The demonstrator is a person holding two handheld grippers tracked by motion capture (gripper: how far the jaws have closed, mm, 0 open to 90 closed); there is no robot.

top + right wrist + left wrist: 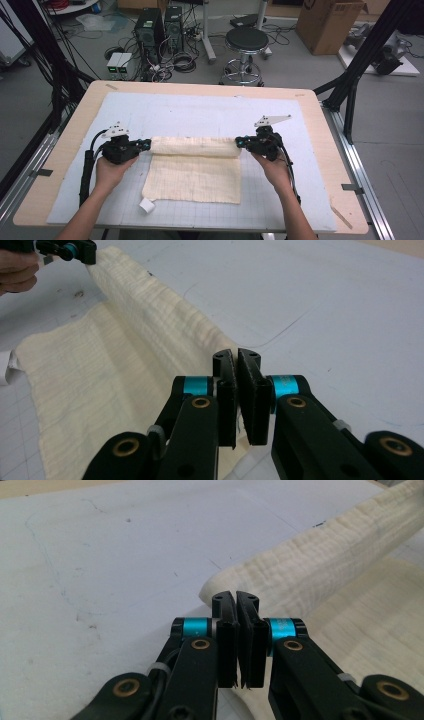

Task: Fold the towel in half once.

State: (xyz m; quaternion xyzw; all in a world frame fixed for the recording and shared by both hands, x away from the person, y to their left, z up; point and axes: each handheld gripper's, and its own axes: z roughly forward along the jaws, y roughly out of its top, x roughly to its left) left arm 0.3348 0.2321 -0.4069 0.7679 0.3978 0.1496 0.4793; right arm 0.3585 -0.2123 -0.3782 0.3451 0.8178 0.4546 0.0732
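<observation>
Cream waffle-weave towel [192,167] is spread on the pale gridded mat [300,200] at the near middle of the table [50,165], its far portion folded back toward the person into a soft rolled ridge [195,146] that runs from one gripper to the other. The left gripper [146,145] is clamped on the left end of that ridge and the right gripper [239,143] on the right end; in each gripper view the black jaws are seen pressed nearly together with a thin layer of cloth pinched between them. A small white label [146,205] sticks out at the near left corner.

The work in hand is judged to be a fold — the far edge being carried over toward the near one. Several risks can be foreseen. With so little fabric held at each tip, a corner could be pulled free if the hands are spread apart or jerked. If one hand is advanced faster than the other, the fold line would be skewed and the edges left mismatched. Should the ridge be dragged low across the lower layer — rather than lifted — that layer could be bunched or shifted on the mat.
</observation>
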